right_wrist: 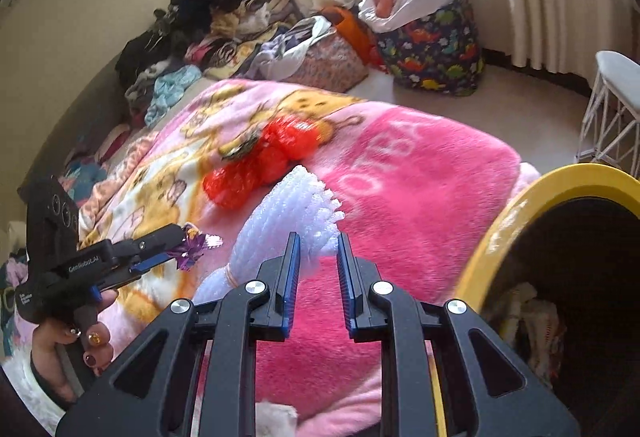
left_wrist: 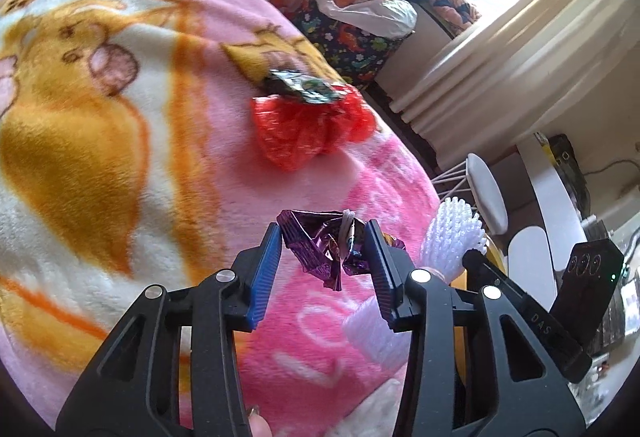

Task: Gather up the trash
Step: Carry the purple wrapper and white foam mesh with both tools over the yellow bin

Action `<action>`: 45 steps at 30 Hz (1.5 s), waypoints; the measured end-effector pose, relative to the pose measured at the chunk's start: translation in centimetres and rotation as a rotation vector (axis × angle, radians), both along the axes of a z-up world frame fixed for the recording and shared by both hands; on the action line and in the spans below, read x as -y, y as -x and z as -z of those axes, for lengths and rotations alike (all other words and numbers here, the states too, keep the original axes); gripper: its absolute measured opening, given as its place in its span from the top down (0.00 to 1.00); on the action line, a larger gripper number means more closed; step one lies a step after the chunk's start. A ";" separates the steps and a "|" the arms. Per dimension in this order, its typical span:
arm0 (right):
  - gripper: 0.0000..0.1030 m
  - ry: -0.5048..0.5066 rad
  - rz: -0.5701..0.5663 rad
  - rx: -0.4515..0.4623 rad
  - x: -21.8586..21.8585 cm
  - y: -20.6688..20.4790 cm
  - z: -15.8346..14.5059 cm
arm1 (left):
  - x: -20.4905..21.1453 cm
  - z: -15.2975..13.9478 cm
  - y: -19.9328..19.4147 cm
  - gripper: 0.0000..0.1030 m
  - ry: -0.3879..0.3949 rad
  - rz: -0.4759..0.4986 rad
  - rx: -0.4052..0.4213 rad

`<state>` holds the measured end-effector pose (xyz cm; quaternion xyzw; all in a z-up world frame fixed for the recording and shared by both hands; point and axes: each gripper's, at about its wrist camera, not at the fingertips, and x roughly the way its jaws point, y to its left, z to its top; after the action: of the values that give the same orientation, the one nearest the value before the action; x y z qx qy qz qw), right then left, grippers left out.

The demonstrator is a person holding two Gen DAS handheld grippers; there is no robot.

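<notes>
Purple foil wrapper [left_wrist: 326,249] was clamped between left gripper [left_wrist: 324,249] pads; right gripper [right_wrist: 317,257] was held apart, white foam net [right_wrist: 288,221] at 11 o'clock.

Pink cartoon blanket [left_wrist: 100,109] bearing red mesh bag [left_wrist: 308,129], white foam netting [right_wrist: 288,213].
</notes>
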<state>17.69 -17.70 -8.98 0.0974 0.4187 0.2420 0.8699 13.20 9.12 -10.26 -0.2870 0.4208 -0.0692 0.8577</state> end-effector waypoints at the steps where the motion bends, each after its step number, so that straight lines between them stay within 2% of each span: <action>1: 0.82 -0.006 0.010 0.002 0.4 0.0 -0.1 | 0.4 -0.2 -0.1 0.67 -0.005 0.009 0.003; 20: 0.83 -0.074 0.234 0.026 10.1 1.0 -1.2 | 8.6 -1.8 -2.3 0.72 -0.033 0.167 0.041; 29: 0.83 -0.078 0.337 0.065 14.2 2.2 -2.2 | 13.5 -2.7 -3.2 0.73 -0.038 0.259 0.065; 45: 0.83 -0.064 0.490 0.067 20.7 3.9 -1.4 | 20.0 -2.3 -2.9 0.72 -0.056 0.393 0.065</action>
<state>13.84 -38.35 -7.62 0.2154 0.3456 0.0398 0.9124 16.07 -10.86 -7.97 -0.1730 0.4427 -0.2326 0.8485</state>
